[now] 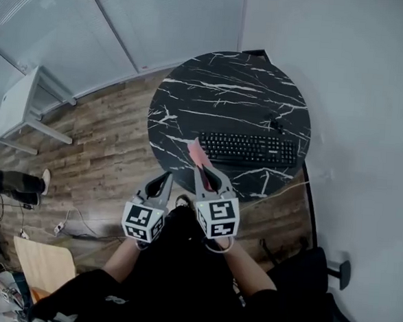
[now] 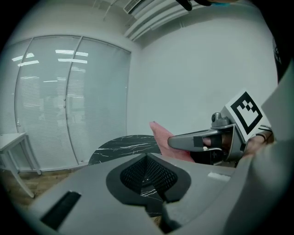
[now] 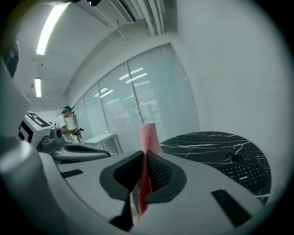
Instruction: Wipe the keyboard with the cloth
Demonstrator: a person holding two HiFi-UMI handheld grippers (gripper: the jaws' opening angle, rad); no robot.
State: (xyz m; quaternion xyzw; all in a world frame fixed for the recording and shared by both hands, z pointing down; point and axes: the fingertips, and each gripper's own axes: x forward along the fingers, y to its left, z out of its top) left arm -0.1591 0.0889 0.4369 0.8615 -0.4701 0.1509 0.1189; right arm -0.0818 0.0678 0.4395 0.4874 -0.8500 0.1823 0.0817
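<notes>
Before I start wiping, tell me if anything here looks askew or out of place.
Nothing stands out. The keyboard lies flat and whole on the table, with nothing spilled around it. The cloth is pinched in the right gripper, ready to use.

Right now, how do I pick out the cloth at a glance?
Find the round black marble table, with a black keyboard near its front edge. By the keyboard's left end the right gripper is shut on the cloth, a strip standing up past its jaws. It is the only pink thing there.
</notes>
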